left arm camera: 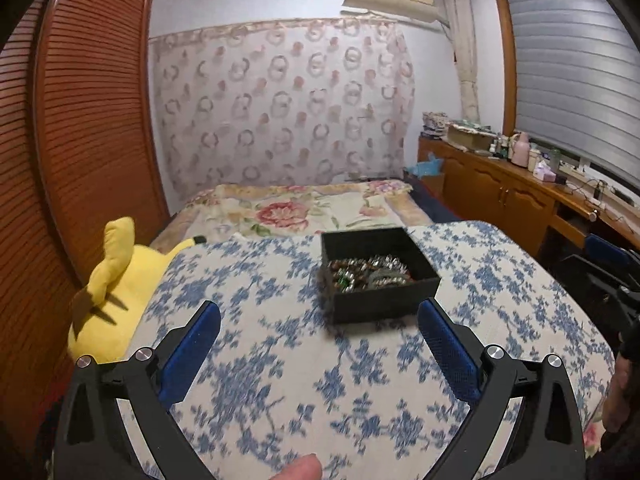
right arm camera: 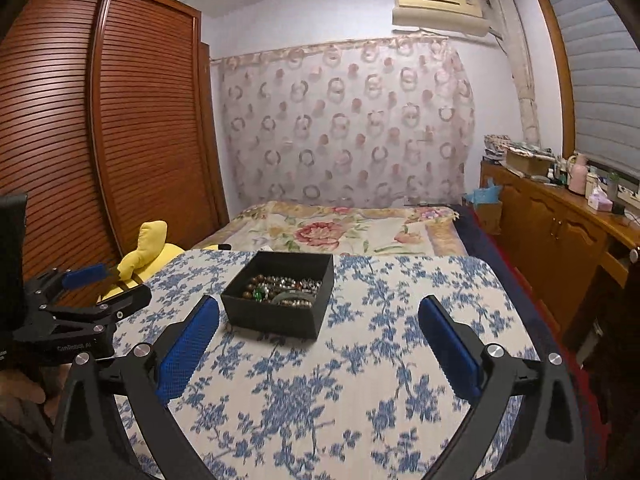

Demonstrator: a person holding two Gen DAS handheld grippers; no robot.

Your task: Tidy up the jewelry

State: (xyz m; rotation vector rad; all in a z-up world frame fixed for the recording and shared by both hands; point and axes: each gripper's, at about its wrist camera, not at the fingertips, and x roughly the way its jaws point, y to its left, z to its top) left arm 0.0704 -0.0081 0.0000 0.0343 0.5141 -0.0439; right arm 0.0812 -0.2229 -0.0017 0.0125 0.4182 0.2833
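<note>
Both grippers stand released and empty. The left gripper [left arm camera: 319,330] has its blue ribbed pads spread wide over bare cloth, and the right gripper [right arm camera: 319,330] is spread just as wide, nothing between its pads either.

Ahead of them sits the black jewelry box [left arm camera: 378,270], an open, square, matte tray with low straight walls, resting flat on the blue-flowered white tablecloth [left arm camera: 280,380]. From the left gripper it lies forward and a little right of centre; from the right gripper the same box [right arm camera: 280,294] lies forward and a little left, so it sits between the two, and neither looks clearly nearer (the left perhaps slightly).

Inside is a tangled heap of beaded bracelets [right arm camera: 282,288]: round brown and glossy beads, some silvery links, one green stone. No single long axis can be read.

Beyond the table's left edge slumps a soft yellow plush toy [left arm camera: 116,280], then a floral bed cover [left arm camera: 300,210].
</note>
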